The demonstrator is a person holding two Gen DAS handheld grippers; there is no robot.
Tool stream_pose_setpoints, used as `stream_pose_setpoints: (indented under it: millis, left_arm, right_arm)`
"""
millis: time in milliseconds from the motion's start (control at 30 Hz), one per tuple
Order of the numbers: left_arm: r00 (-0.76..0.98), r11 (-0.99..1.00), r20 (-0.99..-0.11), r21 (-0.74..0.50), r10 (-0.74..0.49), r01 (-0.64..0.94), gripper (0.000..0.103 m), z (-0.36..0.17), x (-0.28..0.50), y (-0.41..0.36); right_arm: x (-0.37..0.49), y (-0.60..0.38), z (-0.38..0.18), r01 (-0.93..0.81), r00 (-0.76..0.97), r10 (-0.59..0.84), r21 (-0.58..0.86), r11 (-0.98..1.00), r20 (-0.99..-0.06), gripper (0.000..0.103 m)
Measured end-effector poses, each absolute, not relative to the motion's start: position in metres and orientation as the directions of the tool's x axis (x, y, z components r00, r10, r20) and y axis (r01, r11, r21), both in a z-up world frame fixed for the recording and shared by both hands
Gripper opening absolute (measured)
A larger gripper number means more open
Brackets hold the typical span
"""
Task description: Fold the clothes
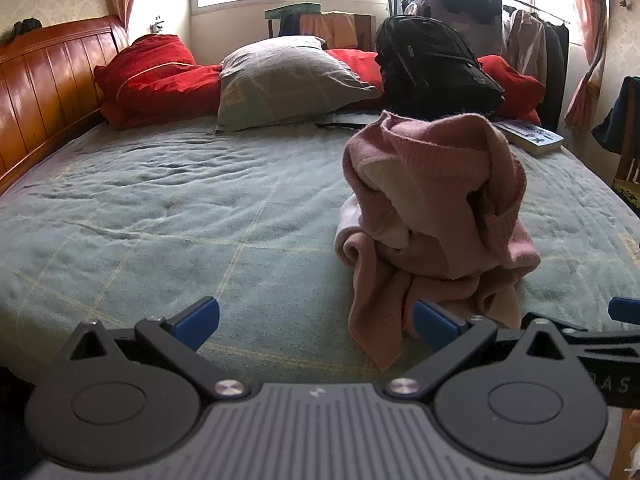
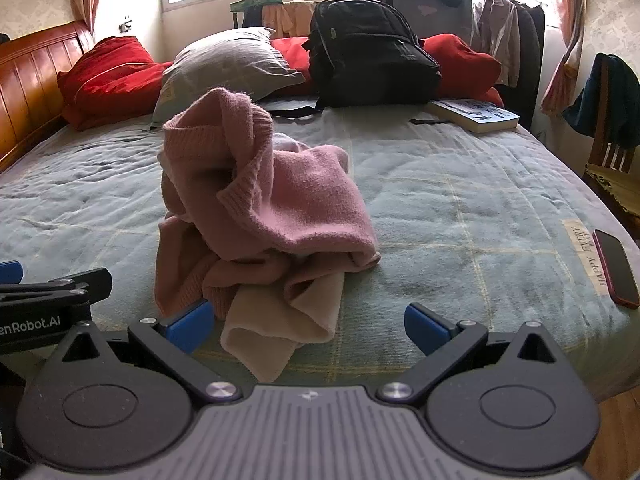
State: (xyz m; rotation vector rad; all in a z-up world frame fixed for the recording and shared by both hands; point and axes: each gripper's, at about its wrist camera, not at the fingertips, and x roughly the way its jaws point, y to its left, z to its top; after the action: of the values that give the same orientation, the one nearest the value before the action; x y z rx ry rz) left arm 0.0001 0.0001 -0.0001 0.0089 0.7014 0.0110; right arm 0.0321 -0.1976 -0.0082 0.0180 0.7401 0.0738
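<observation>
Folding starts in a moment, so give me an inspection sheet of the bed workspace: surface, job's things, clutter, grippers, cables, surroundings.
Surface: grey-green bedspread, wrinkled, with bare room left of the garment.
Job's things: pink sweater, crumpled in a heap near the front edge, unfolded; a cream part trails toward the edge.
Clutter: black backpack, book, red phone at the right edge, grey pillow, red bedding.
Grippers: left gripper and right gripper both open, holding nothing.
Cables: nothing seen.
Surroundings: wooden headboard, window, clothes rack, chair.
</observation>
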Motion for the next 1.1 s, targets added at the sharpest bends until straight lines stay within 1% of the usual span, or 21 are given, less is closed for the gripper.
stream_pose_setpoints:
  millis: [367, 1100]
  left_arm:
    - [0.769, 1.0, -0.639, 0.029, 0.026, -0.01, 0.102, -0.0012, 0.0024, -0.0028]
    - [0.767, 1.0, -0.641, 0.018, 0.025, -0.018, 0.102, -0.003, 0.0012, -0.0007]
  right_arm:
    - [0.0343, -0.1956, -0.0112, -0.06, 0.737, 0.069, 0.036, 0.998, -0.673, 0.103]
    - [0.0326, -0.1961, -0.0108, -0.056, 0.734, 0.069, 0.041, 0.998, -0.675, 0.103]
